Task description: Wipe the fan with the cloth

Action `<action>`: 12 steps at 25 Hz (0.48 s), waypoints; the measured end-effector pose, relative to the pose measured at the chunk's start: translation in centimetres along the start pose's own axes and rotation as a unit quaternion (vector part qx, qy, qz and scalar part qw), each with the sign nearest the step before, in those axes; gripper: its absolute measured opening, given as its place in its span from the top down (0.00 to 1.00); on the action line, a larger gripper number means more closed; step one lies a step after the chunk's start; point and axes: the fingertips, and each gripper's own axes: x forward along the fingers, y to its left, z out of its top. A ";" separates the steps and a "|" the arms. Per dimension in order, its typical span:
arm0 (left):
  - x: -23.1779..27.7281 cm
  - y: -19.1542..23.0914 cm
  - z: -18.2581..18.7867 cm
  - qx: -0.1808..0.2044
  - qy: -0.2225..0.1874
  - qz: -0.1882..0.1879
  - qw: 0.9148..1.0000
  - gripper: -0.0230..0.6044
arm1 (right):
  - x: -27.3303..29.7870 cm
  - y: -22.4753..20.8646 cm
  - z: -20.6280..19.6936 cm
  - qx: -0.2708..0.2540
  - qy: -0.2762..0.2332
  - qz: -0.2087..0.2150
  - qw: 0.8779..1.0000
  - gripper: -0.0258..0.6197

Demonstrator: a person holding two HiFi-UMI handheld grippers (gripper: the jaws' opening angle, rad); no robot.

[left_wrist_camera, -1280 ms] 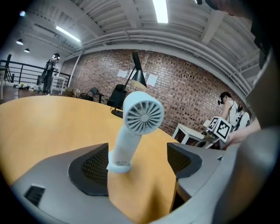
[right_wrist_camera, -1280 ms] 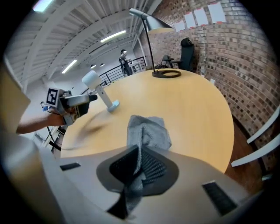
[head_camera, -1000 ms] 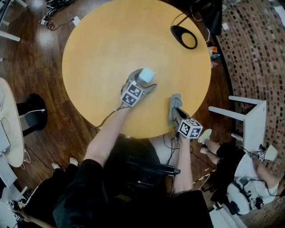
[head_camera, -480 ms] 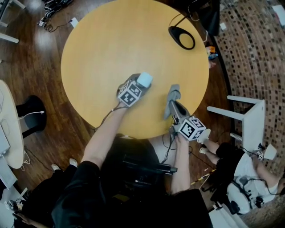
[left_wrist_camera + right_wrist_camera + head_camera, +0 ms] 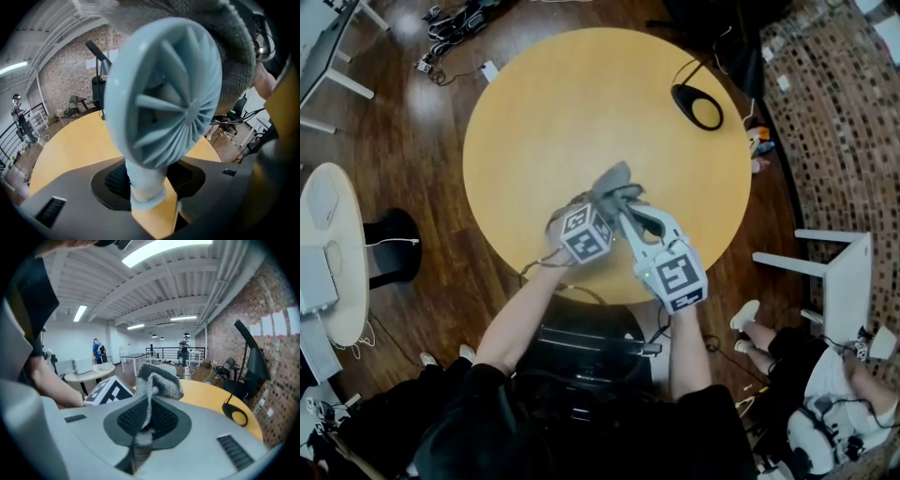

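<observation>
While my left gripper [image 5: 149, 194], jaws just closed, clamps the fan [image 5: 164, 93] and my right gripper [image 5: 140, 430] pinches the cloth [image 5: 158, 378] onto it over the table's [image 5: 544, 103] near edge, I judge wiping barely begun.

You're standing in an open, loft-style workspace, a lab or an office. There's your round yellow worktop [image 5: 572, 103] on a dark wood floor [image 5: 403, 122], with cables [image 5: 455, 17] heaped at the edge. Bare brick wall [image 5: 274, 380] beside you, ribbed white ceiling [image 5: 140, 291], strip lights [image 5: 164, 250], white tables [image 5: 89, 373] and a railing [image 5: 164, 351] beyond.
</observation>
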 end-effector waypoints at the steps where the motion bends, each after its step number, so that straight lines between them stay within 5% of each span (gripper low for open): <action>1: -0.7 0.0 0.3 0.005 -0.001 0.005 1.000 0.64 | 0.4 0.5 0.5 -0.025 0.012 -0.004 1.000 0.91; 5: -3.4 0.4 1.5 0.009 -0.019 0.028 0.999 0.64 | 0.0 -0.3 2.0 -0.040 0.004 -0.034 0.999 0.91; 8: -4.3 0.5 1.2 0.014 -0.014 0.043 0.999 0.64 | -0.6 -3.3 0.6 -0.003 0.007 -0.061 0.998 0.92; 12: -4.8 0.5 1.8 -0.002 -0.038 0.038 0.999 0.64 | -1.4 -4.7 -0.1 0.056 -0.019 -0.037 0.998 0.92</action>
